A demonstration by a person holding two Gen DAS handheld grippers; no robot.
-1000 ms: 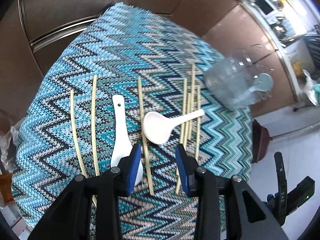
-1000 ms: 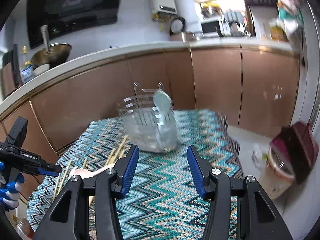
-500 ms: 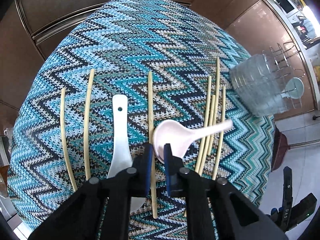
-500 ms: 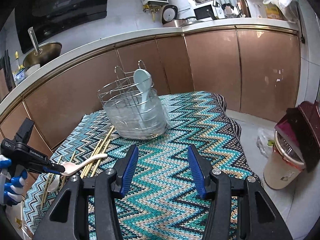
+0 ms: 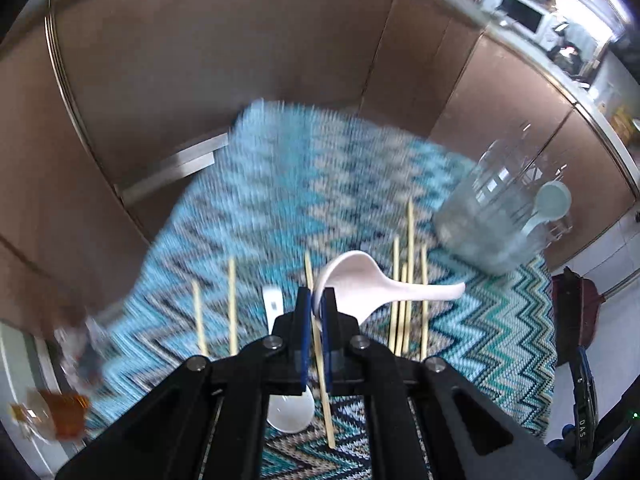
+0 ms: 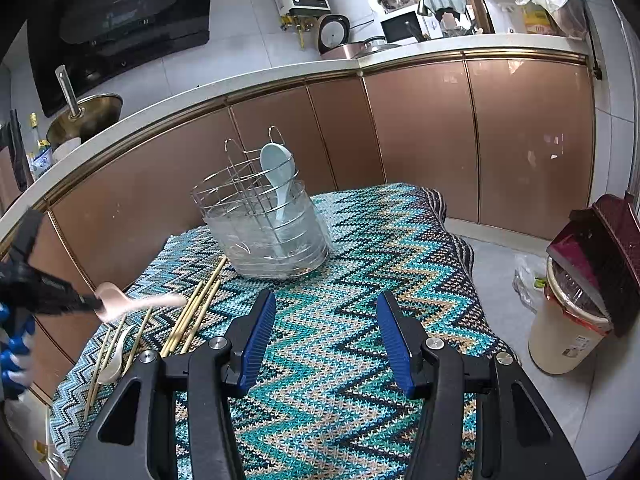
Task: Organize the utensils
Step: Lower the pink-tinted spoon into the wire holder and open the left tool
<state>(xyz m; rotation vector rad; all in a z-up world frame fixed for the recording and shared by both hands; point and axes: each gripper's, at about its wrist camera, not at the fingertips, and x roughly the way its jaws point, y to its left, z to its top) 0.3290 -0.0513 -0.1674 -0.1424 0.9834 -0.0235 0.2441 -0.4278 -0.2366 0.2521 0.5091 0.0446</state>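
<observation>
Pale pink ceramic spoon now lifted off the zigzag-knit tabletop, left gripper tilted down, jaws just closed on its bowl rim; wooden chopsticks beneath, clear utensil holder beyond; right gripper jaws apart, empty.

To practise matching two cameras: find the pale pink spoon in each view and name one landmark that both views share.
Left wrist view: the pale pink spoon is at centre, its bowl rim pinched by the left gripper, its handle pointing right.
Right wrist view: the spoon is at the left edge, blurred, lifted above the chopsticks.
Shared landmark: the wire utensil holder containing a light blue spoon.
</observation>
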